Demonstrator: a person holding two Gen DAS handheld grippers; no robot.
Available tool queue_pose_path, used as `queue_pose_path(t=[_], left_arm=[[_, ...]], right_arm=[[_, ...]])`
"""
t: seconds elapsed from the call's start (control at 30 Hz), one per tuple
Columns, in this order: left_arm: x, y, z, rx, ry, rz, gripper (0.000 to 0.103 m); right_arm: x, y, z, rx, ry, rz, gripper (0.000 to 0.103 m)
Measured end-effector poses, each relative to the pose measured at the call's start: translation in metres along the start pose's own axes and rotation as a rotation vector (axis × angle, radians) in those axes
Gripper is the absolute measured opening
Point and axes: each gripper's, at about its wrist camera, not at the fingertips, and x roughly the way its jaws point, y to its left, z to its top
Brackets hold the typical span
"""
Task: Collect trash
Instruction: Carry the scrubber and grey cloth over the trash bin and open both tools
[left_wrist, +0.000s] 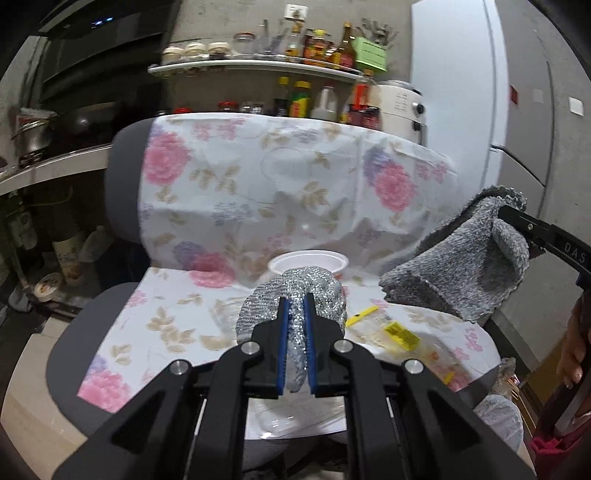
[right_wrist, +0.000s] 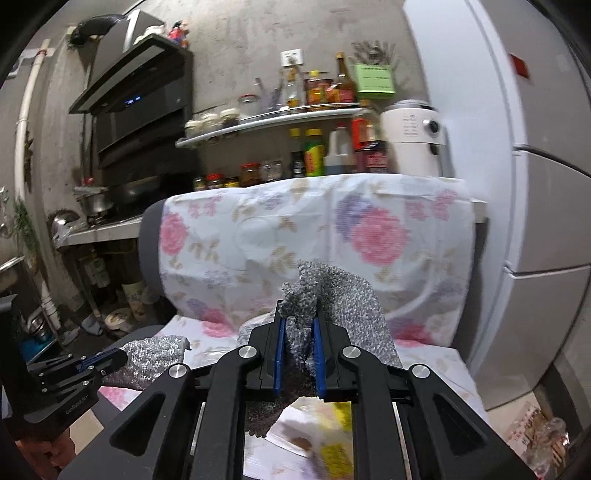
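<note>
Left gripper (left_wrist: 295, 314) clenches silver cloth (left_wrist: 295, 291); right gripper (right_wrist: 299, 325) clenches grey cloth (right_wrist: 343, 295). Floral sheet (left_wrist: 258, 177) covers chair; wrappers (left_wrist: 400, 334) near right; condiment shelf (left_wrist: 258, 64), fridge (left_wrist: 480, 92) far.

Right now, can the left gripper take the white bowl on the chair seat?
Probably not yet. The left gripper is shut on a silver cloth, which hangs right before the white bowl. Nothing else blocks the way, but the jaws are full.

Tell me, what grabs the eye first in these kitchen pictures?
A chair draped in a floral cloth fills the middle. The left hand-held gripper pinches a silvery sparkly cloth over the seat, and the right hand-held gripper clamps a fuzzy grey cloth. Sauce bottles crowd the shelves behind.
</note>
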Motion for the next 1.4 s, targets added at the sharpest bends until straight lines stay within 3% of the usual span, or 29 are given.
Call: queue_pose_path(t=[0.13, 0.43, 0.77, 0.93, 1.03, 1.23, 1.4], left_arm=[[0.011, -0.025, 0.003, 0.028, 0.007, -0.071, 0.006], [0.028, -0.116, -0.003, 0.124, 0.020, -0.336, 0.006], [0.037, -0.244, -0.059, 0.282, 0.103, -0.628, 0.006], [0.040, -0.292, -0.095, 0.336, 0.126, -0.718, 0.006], [0.046, -0.318, -0.119, 0.353, 0.187, -0.766, 0.006], [0.055, -0.360, -0.153, 0.426, 0.258, -0.830, 0.006], [0.077, -0.384, -0.166, 0.465, 0.335, -0.834, 0.007]], right_arm=[[-0.021, -0.034, -0.007, 0.040, -0.010, -0.063, 0.014], [-0.095, -0.119, -0.037, 0.129, -0.018, -0.290, 0.014], [-0.164, -0.184, -0.117, 0.234, 0.093, -0.522, 0.014], [-0.186, -0.212, -0.160, 0.305, 0.142, -0.615, 0.014], [-0.194, -0.223, -0.186, 0.315, 0.180, -0.685, 0.015], [-0.186, -0.242, -0.235, 0.368, 0.293, -0.688, 0.015], [-0.169, -0.265, -0.261, 0.443, 0.364, -0.696, 0.020]])
